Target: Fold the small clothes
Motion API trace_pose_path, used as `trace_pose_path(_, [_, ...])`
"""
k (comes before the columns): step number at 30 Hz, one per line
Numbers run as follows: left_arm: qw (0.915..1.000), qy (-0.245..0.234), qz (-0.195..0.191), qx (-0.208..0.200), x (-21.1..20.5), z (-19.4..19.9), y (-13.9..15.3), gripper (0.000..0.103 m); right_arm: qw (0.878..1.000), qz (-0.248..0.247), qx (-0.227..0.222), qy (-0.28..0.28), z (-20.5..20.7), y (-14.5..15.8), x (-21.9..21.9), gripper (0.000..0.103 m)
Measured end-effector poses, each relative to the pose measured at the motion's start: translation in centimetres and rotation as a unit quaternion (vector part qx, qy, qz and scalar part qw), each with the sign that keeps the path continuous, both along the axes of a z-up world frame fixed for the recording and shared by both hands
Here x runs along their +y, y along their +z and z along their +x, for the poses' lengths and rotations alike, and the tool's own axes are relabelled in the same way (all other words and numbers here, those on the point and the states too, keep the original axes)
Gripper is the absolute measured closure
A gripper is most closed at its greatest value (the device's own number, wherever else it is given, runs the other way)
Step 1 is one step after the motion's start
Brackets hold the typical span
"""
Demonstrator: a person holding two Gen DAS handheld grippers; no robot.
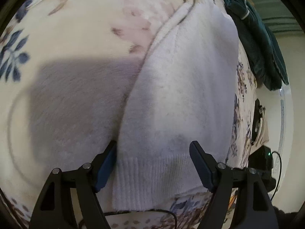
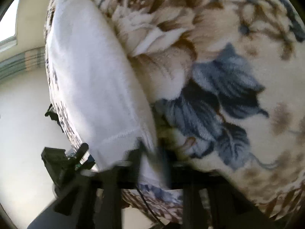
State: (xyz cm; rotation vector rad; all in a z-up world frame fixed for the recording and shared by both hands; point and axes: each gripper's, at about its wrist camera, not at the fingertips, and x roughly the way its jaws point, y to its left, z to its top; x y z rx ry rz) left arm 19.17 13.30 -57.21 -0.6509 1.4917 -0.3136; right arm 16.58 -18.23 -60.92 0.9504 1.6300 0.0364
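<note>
A floral fleece blanket [image 1: 76, 28] fills most of both views and is the surface everything lies on; it appears to cover a bed, though the frames do not confirm that. On it lies the white knit garment [image 1: 181, 95], the largest task item. In the left wrist view it is a long folded strip running from the bottom centre of the frame up toward the upper right. Its ribbed hem [image 1: 152, 181] sits at the bottom, nearest the camera. In the right wrist view the same garment [image 2: 89, 76] runs from the lower centre to the upper left, again with its long axis pointing away from the camera. A dark teal garment [image 1: 263, 43] lies at the upper right edge of the left view, well apart from the white one. The left hand-held gripper [image 1: 153, 168] stands wide open and holds nothing. Its fingers straddle the hem end, with the left finger touching or just beside the strip's folded edge. The right hand-held gripper [image 2: 150, 164] is blurred at the bottom centre of its frame. White cloth appears to pass between its fingers, but I cannot tell whether it is closed on it. Judging from this, both hand-held grippers sit at the hem end, so the likely next fold would carry that end up along the long axis.
</note>
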Motion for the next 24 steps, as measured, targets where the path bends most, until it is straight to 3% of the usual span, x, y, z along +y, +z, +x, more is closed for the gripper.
trace_pose_path(5, [0.9999, 0.014, -0.009, 0.001, 0.7, -1.4, 0.0, 0.030, 0.999, 0.029, 0.016, 0.005, -0.4, -0.9, -0.3, 0.095])
trace_pose_path(9, [0.9979, 0.030, -0.056, 0.015, 1.5, -1.2, -1.3, 0.028, 0.996, 0.090, 0.022, 0.007, 0.8, -2.8, -0.3, 0.049])
trace_pose_path(10, [0.9971, 0.033, -0.066, 0.019, 1.6, -0.9, -1.8, 0.028, 0.995, 0.097, 0.022, 0.012, 1.1, -3.4, 0.2, 0.045])
trace_pose_path(15, [0.9969, 0.012, -0.078, 0.001, 0.7, -0.4, -1.7, 0.027, 0.989, 0.146, 0.017, 0.026, 2.5, -5.7, 3.0, 0.045])
trace_pose_path(17, [0.9974, -0.004, -0.072, -0.009, 0.1, -0.4, -1.1, 0.028, 0.989, 0.146, 0.011, 0.021, 2.0, -5.7, 3.3, 0.056])
trace_pose_path(18, [0.9978, -0.012, -0.064, -0.012, -0.3, -0.4, -0.8, 0.038, 0.989, 0.146, 0.009, 0.023, 1.9, -5.8, 3.5, 0.079])
trace_pose_path(19, [0.9979, -0.022, -0.060, -0.011, -0.8, -0.3, -0.6, 0.075, 0.988, 0.152, 0.003, 0.016, 1.9, -5.6, 3.9, 0.083])
trace_pose_path(20, [0.9984, -0.028, -0.049, -0.005, -1.2, -0.1, -0.7, 0.093, 0.988, 0.153, -0.001, 0.008, 1.8, -5.4, 4.0, 0.084])
trace_pose_path(24, [0.9979, -0.013, -0.063, -0.005, -1.1, 0.5, 0.9, 0.092, 0.988, 0.155, -0.010, -0.013, 1.8, -4.0, 3.4, 0.086])
